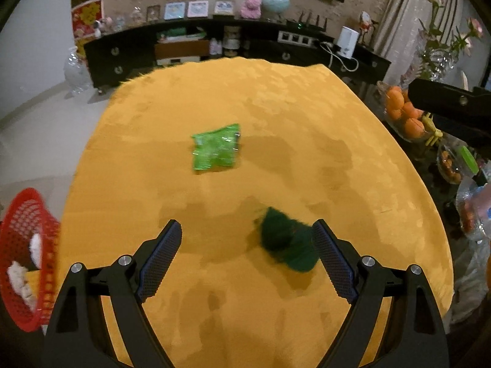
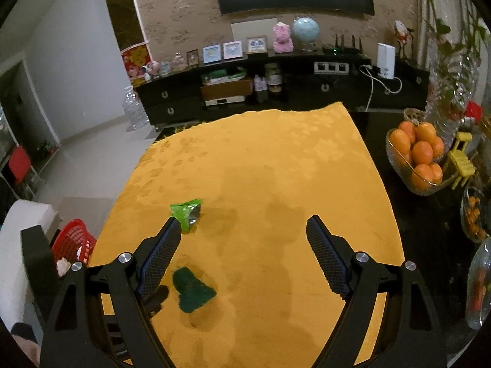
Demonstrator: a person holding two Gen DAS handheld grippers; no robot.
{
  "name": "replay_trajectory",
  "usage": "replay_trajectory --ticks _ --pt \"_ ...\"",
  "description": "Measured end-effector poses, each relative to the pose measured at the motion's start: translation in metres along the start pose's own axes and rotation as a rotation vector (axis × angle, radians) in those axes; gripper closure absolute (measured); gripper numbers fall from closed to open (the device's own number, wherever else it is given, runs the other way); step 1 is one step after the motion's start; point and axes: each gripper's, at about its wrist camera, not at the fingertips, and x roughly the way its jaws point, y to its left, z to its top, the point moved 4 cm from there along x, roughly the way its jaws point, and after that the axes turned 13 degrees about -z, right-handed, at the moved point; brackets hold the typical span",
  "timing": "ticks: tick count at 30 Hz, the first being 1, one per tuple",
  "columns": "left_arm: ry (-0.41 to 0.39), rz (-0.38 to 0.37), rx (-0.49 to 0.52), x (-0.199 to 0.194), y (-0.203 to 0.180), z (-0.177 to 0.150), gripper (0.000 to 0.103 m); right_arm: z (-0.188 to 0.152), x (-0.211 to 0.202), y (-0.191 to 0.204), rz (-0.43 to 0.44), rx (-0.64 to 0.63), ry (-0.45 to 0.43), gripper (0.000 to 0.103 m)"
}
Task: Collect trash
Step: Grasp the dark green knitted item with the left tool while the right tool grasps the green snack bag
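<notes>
Orange-yellow cloth [image 1: 276,107] with a faint woven blotch pattern covers the table, lying flat and soft to its rounded edges. The left gripper [image 1: 247,233] hangs over it with its jaws spread wide and nothing between the pads; its fingers [image 1: 162,257] are black struts faced with dark blue, finely knurled pads. A dark green wrapper [image 1: 285,245], crumpled and blurred, lies on the cloth just inside the right-hand finger and partly behind its tip. Further ahead, beyond both fingertips and well apart from them, sits a bright green foil packet [image 1: 216,148], puffy and creased. Off the left-hand finger, past the cloth's edge, stands a red plastic lattice basket [image 1: 27,257] holding white crumpled paper [image 1: 20,279].

The right gripper [image 2: 242,225] is likewise wide open and empty. In its view the dark green wrapper [image 2: 191,291] lies just inside the left-hand finger, and the bright green foil packet [image 2: 187,214] lies at that finger's tip. Bare cloth [image 2: 276,168] fills the space between and ahead of the fingers. Off the right-hand finger, beyond the cloth's edge, a glass bowl of oranges [image 2: 420,153] crowds the side.
</notes>
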Motion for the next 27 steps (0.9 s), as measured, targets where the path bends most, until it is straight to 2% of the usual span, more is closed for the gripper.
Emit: replay_trajectory --ticks 7,9,10,15,21,24,27 --pt "0.053 -0.066 -0.018 0.039 -0.015 -0.002 0.023 -0.004 0.01 -0.01 -0.009 0.012 0.029 0.022" --pt "0.077 -0.066 -0.008 0.046 -0.017 -0.004 0.041 -0.006 0.013 -0.014 -0.014 0.015 0.037 0.022" --pt "0.087 -0.067 -0.008 0.05 -0.017 -0.005 0.046 -0.005 0.014 -0.016 -0.015 0.017 0.038 0.022" --pt "0.082 -0.071 -0.019 0.051 -0.015 -0.008 0.054 -0.006 0.019 -0.023 -0.028 0.027 0.047 0.022" --pt "0.061 -0.065 -0.019 0.039 -0.009 -0.005 0.056 -0.006 0.023 -0.018 -0.026 0.012 0.054 0.022" --pt "0.026 -0.052 -0.038 0.02 0.002 0.001 0.056 -0.006 0.028 -0.01 -0.022 0.004 0.059 0.022" --pt "-0.035 -0.008 -0.055 -0.01 0.019 0.01 0.056 -0.007 0.035 0.0 -0.003 0.0 0.074 0.022"
